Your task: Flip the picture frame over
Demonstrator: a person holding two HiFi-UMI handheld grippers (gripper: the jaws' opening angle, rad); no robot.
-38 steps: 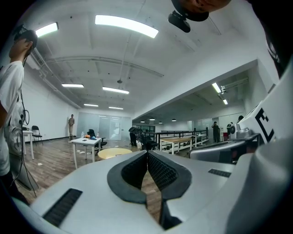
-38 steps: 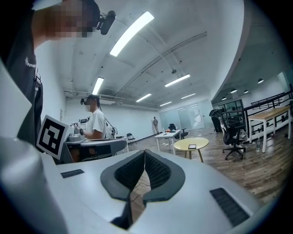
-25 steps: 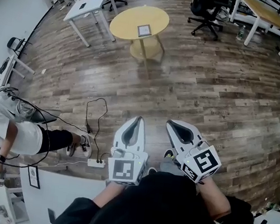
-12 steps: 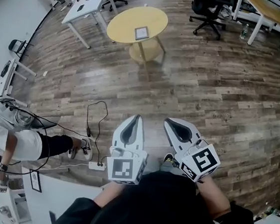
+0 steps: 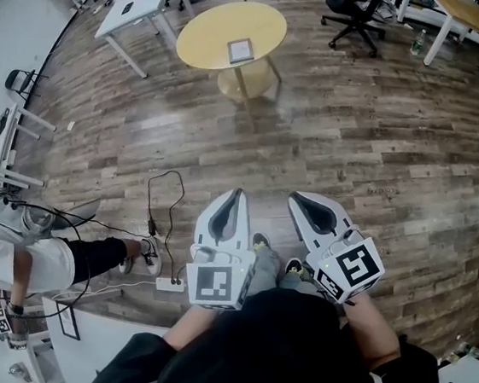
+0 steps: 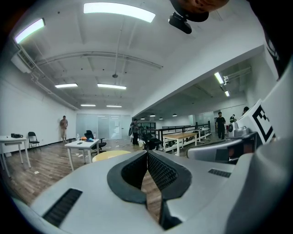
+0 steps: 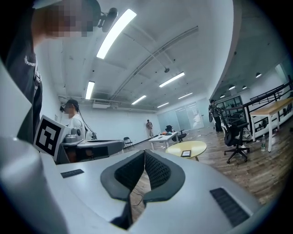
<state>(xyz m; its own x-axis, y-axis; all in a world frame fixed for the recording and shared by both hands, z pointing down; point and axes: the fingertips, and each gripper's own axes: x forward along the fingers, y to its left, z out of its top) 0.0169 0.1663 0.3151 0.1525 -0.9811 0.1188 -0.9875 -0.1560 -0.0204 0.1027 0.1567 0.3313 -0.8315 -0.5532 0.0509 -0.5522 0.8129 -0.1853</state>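
A small picture frame point(image 5: 240, 51) lies flat on a round yellow table point(image 5: 213, 42) far ahead across the wood floor. The frame point(image 7: 186, 153) and the table point(image 7: 197, 147) also show in the right gripper view. In the left gripper view only the table's edge point(image 6: 106, 156) peeks over the jaws. My left gripper point(image 5: 238, 194) and right gripper point(image 5: 295, 199) are held side by side close to my body, both pointing toward the table. Both are shut with nothing between their pads, and far from the frame.
A white desk point(image 5: 143, 4) with small items stands left of the round table. Black office chairs point(image 5: 353, 10) and a long wooden table point(image 5: 465, 23) are at the far right. A cable and power strip point(image 5: 165, 283) lie on the floor near a seated person point(image 5: 18, 247).
The round table and frame have shifted slightly in the head view as I walk toward them. Both grippers stay shut and keep their pose.
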